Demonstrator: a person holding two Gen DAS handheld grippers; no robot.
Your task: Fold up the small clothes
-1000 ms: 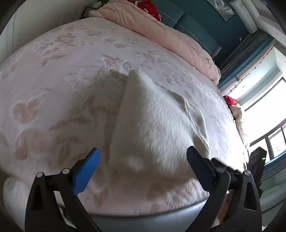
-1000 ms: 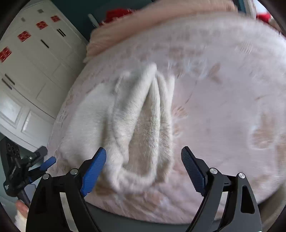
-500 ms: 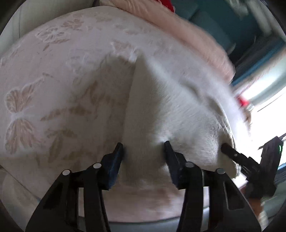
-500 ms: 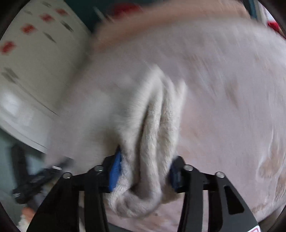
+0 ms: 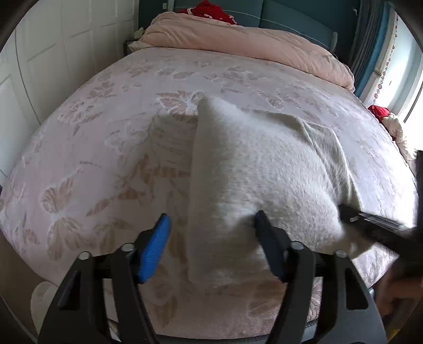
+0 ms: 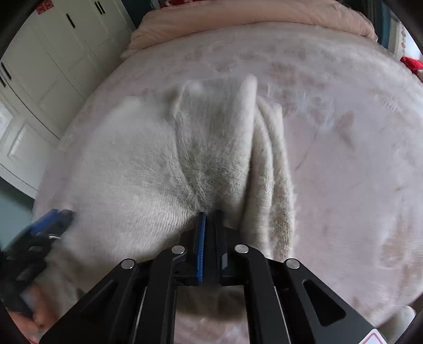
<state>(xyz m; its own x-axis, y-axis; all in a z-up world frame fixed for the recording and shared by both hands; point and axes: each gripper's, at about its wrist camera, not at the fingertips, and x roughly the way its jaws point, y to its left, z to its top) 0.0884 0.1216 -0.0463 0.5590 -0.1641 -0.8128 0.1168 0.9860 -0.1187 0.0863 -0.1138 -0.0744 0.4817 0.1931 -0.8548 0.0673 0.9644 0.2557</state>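
A pale pink bedspread (image 5: 111, 148) with a woven butterfly and leaf pattern filled the middle of the left wrist view. A bunched peach duvet (image 5: 238, 39) lay across the top of the frame, with a red item (image 5: 208, 13) just behind it against a teal headboard (image 5: 290, 23). White panelled cupboard doors (image 6: 53, 60) stood at upper left in the right wrist view. A bright window (image 5: 407, 76) with blue curtains (image 5: 375, 45) showed at upper right.

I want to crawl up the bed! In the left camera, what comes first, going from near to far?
Left gripper → white garment → butterfly bedspread → pink duvet → red cloth.
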